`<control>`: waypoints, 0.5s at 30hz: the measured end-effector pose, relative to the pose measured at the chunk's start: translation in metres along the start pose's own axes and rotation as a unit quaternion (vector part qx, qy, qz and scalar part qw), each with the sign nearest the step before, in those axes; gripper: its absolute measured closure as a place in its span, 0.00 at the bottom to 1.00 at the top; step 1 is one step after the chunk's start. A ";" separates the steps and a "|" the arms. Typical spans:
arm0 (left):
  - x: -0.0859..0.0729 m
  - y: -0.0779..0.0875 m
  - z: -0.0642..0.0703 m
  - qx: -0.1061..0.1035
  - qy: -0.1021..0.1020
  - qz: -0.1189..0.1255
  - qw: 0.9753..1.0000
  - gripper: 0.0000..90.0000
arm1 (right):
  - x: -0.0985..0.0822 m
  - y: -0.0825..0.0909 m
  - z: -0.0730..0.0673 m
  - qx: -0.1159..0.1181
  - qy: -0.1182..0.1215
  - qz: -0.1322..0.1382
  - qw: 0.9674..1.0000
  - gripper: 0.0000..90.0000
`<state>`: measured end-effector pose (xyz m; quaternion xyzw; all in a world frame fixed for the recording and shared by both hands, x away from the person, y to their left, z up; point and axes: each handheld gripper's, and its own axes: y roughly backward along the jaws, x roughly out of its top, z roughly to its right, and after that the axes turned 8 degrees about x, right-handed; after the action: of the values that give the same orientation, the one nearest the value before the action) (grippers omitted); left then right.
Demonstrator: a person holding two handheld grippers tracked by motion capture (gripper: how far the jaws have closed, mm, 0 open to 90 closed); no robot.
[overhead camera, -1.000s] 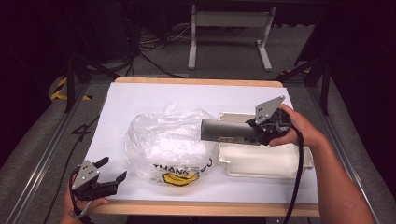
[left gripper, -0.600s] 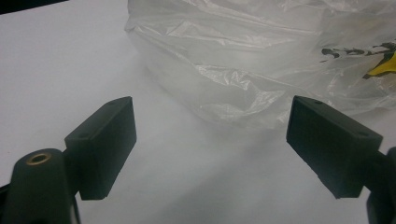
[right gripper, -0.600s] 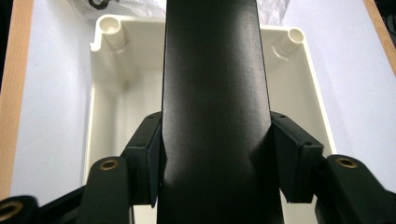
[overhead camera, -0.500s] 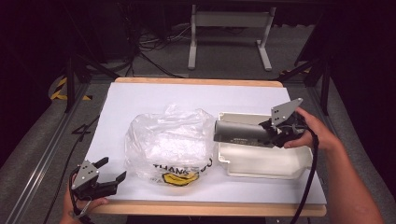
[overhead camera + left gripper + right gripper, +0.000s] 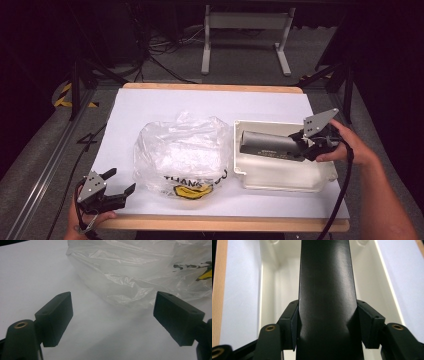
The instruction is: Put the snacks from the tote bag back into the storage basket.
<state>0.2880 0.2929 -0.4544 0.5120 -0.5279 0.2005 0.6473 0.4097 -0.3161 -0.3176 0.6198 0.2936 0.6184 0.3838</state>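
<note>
A dark grey box-shaped object [image 5: 267, 143] hangs lengthwise over the white plastic bin [image 5: 280, 172] at the table's right, with my right gripper [image 5: 306, 145] shut on its right end. In the right gripper view the dark object [image 5: 327, 297] runs up between the pads [image 5: 292, 325], with the bin's white walls [image 5: 268, 297] on both sides. A crumpled clear plastic bag [image 5: 180, 152] with black and yellow print lies mid-table. My left gripper [image 5: 117, 190] stands open at the front left corner; its own view shows the bag [image 5: 130, 277] just beyond the wide-apart pads [image 5: 57, 315].
White paper [image 5: 165, 107] covers the wooden table [image 5: 210, 222]. A metal stand [image 5: 245, 30] and cables stand on the dark floor behind. Bare paper lies at the back and left of the bag.
My right gripper carried the dark object rightward, from over the bag's edge to above the bin, and lower. The left gripper stayed put.
</note>
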 end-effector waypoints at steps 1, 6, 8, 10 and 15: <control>0.000 0.000 0.000 0.000 0.001 0.000 1.000 0.19 | -0.001 -0.001 0.000 0.003 0.000 -0.003 1.000 0.48; 0.000 0.001 -0.001 0.000 0.002 0.002 1.000 0.19 | -0.002 -0.004 0.002 0.011 0.001 -0.011 1.000 0.48; 0.000 0.001 0.000 0.000 0.001 0.001 1.000 0.19 | -0.002 -0.006 0.003 0.013 -0.001 -0.012 1.000 0.48; 0.000 0.001 -0.001 0.000 0.002 0.003 1.000 0.19 | -0.003 -0.009 0.005 0.016 0.000 -0.018 1.000 0.48; 0.001 0.002 0.000 0.000 0.002 0.005 1.000 0.19 | -0.004 -0.018 0.008 0.029 -0.003 -0.031 0.999 0.48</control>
<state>0.2864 0.2940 -0.4527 0.5087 -0.5290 0.2045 0.6477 0.4192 -0.3104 -0.3347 0.6231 0.3298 0.5953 0.3855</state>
